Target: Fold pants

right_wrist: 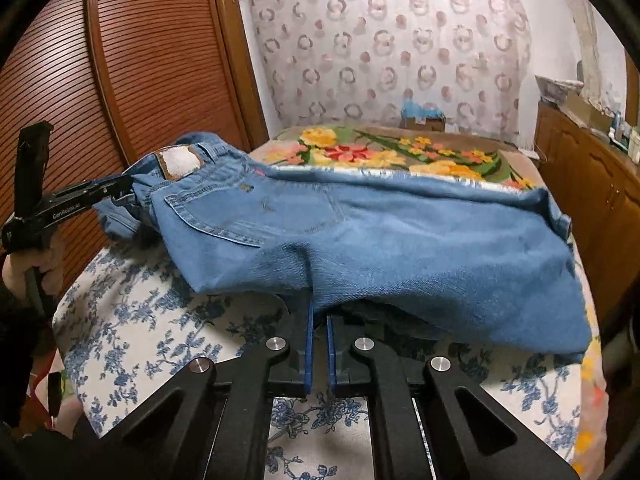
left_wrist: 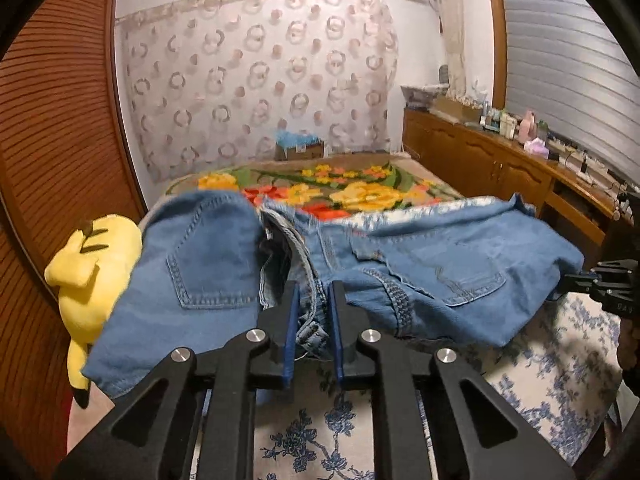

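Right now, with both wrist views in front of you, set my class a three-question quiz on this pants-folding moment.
1. True or false: both grippers are clamped on the jeans.
2. Which part does the left gripper hold: A) a leg hem, B) the waistband end, C) a back pocket?
3. Name the yellow thing beside the jeans in the left wrist view.

Key: 1 true; the right gripper pinches the near edge. 2 B. 3 a plush toy.

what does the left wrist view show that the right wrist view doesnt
Only the left wrist view shows the yellow plush toy beside the jeans and the cluttered wooden counter.

Only the right wrist view shows the jeans' waistband patch and the hand holding the left tongs.

Both show the blue jeans on the blue-flowered bedspread, the bright floral blanket, and tongs shut on denim.
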The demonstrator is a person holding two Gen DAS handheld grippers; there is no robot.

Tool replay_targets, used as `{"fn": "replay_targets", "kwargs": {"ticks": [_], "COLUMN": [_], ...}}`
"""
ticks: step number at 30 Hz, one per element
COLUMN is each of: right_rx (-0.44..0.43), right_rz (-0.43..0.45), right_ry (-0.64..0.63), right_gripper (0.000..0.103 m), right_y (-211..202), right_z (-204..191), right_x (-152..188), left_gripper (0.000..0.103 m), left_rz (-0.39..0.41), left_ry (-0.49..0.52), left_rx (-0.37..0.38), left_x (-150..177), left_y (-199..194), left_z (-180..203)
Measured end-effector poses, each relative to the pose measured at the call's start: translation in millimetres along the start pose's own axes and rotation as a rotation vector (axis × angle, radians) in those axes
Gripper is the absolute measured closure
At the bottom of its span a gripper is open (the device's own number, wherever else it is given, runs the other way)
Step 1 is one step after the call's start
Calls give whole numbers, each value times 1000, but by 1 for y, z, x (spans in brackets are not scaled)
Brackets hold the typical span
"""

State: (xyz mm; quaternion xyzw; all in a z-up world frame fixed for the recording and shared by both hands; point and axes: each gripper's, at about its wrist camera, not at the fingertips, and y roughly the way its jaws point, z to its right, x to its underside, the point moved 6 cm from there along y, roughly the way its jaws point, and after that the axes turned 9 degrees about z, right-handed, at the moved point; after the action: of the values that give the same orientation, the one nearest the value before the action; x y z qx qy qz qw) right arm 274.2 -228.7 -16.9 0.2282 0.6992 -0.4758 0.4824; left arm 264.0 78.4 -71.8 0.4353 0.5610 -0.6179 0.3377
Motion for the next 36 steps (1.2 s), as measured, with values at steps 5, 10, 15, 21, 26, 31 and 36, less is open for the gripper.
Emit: {"fn": "replay_targets", "kwargs": {"ticks": [5, 10, 15, 21, 26, 31, 36], "right_rx": [-7, -19, -52, -139, -191, -202, -153], "right_rz": [45, 78, 95, 99, 59, -6, -64], "right_ry": [-6, -24, -55, -75, -66, -31, -1], "right_gripper": [99, 99, 99, 99, 99, 99, 90], "right_y": [-20, -38, -63, -100, -107, -95, -83], "right_z": [-3, -18, -38, -71, -88, -78, -71], "right_x": [-6, -4, 7, 17, 37, 49, 52], "left_gripper": [88, 88, 89, 89, 89, 87, 80], "left_rz": [29, 53, 92, 106, 39, -58, -101], "left_ry": [-7, -6, -17, -59, -103, -96, -87], "left_rx": [14, 14, -6, -49, -70, -70, -70], "left_x": [-18, -23, -22, -8, 27, 63, 82], "left_y": [-14, -36, -71, -128, -151, -146, -144], "left_z": [0, -1, -7, -34, -49, -44, -41]}}
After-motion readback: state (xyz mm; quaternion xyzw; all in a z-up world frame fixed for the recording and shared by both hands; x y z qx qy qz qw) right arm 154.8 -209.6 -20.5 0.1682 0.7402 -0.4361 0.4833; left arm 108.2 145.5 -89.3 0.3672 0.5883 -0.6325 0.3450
